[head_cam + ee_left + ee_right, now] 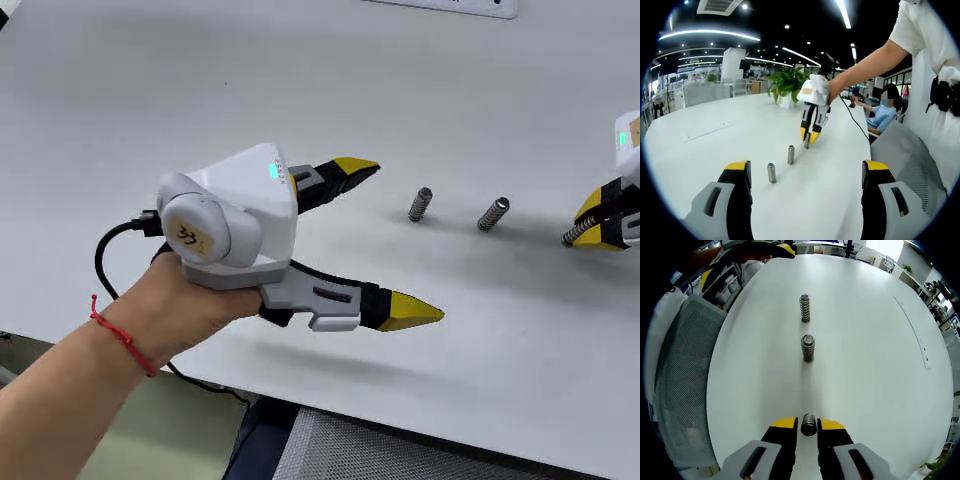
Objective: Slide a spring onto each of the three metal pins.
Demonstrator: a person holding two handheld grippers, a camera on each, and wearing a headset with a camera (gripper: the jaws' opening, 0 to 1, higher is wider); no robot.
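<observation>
- Springs of small grey coiled steel look light, squashy along their length and firmer across the coils, so a gentle pinch should be enough; a hard one could make the round, smooth coil squirt out sideways
- Two stand upright and apart in a short row on the plain white tabletop (300, 80): the left spring (420, 204) and the middle spring (493, 213); the right gripper view shows a rounded metal top on the middle one, but you cannot tell from here whether a metal pin runs inside either
- Your right gripper (592, 226), at the right edge of the scene, has its black yellow-tipped jaws pressed in on the third spring (577, 233), gripping it across the coils with one end poking out to the left
- Your left gripper (405, 240), in your left hand (190, 300), hovers to the left of the row with its jaws spread wide and nothing between them
- Take each spring across the coils near mid-length and leave one end free, so the open bore can meet a pin
- Both standing pieces are narrow at the base and likely to topple, so come at them squarely and avoid nudging them
</observation>
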